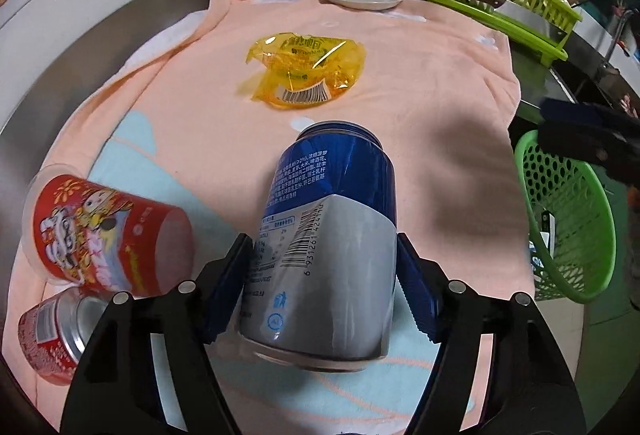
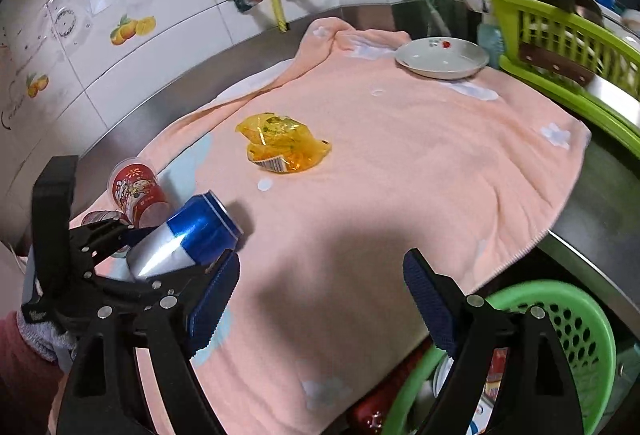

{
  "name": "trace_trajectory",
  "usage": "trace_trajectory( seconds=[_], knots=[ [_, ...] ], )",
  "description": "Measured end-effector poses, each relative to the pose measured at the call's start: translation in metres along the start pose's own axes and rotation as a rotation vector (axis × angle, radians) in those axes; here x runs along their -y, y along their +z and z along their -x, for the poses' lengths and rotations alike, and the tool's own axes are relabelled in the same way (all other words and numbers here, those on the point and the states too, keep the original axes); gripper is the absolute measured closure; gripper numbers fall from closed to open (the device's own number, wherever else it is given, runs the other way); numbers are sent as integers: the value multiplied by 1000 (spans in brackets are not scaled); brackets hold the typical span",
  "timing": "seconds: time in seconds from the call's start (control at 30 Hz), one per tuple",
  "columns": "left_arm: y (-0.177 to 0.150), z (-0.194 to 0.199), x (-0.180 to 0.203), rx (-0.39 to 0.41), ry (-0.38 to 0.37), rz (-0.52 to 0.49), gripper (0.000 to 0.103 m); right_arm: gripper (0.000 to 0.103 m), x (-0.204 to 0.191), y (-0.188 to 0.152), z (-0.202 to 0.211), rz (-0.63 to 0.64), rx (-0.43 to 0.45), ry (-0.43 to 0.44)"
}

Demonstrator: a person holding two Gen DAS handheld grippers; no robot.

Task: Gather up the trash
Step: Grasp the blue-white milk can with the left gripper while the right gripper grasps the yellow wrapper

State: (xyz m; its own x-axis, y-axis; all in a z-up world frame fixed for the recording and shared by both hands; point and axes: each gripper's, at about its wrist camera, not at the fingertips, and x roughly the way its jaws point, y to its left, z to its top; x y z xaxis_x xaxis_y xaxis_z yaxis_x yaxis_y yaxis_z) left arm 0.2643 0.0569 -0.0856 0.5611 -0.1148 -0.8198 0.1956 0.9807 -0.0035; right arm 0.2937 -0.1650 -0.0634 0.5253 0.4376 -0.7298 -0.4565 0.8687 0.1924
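Note:
A blue and silver can (image 1: 328, 235) lies on the peach towel (image 1: 420, 83), and my left gripper (image 1: 323, 241) is shut on it, one blue pad against each side. From the right wrist, the can (image 2: 188, 239) sits tilted in the left gripper (image 2: 160, 251). A crumpled yellow wrapper (image 1: 308, 71) (image 2: 280, 143) lies mid-towel. At the left lie a red printed cup (image 1: 108, 231) (image 2: 136, 195) on its side and a red can (image 1: 52, 339). My right gripper (image 2: 322, 259) is open and holds nothing, over the towel's near edge by the green basket (image 2: 560, 319).
The round green basket (image 1: 568, 219) sits below the counter edge at the right and holds several items. A white plate (image 2: 442, 57) and a green dish rack (image 2: 560, 35) with a knife stand at the back right. A tiled wall with pipes runs behind.

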Motion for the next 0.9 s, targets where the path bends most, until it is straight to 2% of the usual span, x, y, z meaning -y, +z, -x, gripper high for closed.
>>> trace_trajectory(
  seconds=[0.13, 0.33, 0.53, 0.63, 0.7, 0.8, 0.9],
  knots=[
    [-10, 17, -6, 25, -6, 29, 33, 22, -8, 19, -21, 18, -5, 46],
    [-25, 43, -18, 60, -3, 67, 33, 18, -30, 50, -59, 91, -7, 46],
    [-36, 62, -27, 88, -8, 88, 33, 13, -46, 75, -101, 181, -42, 88],
    [-41, 67, -32, 99, -15, 103, 33, 11, -60, 79, -123, 302, -72, 58],
    [-42, 68, -35, 99, -18, 108, 33, 10, -69, 79, -135, 399, -75, 7],
    [-42, 67, -37, 100, -19, 109, 33, 10, -72, 80, -152, 466, -110, -12],
    [-43, 66, -40, 102, -30, 119, 33, 10, -67, 83, -161, 468, -122, -38]
  ],
)
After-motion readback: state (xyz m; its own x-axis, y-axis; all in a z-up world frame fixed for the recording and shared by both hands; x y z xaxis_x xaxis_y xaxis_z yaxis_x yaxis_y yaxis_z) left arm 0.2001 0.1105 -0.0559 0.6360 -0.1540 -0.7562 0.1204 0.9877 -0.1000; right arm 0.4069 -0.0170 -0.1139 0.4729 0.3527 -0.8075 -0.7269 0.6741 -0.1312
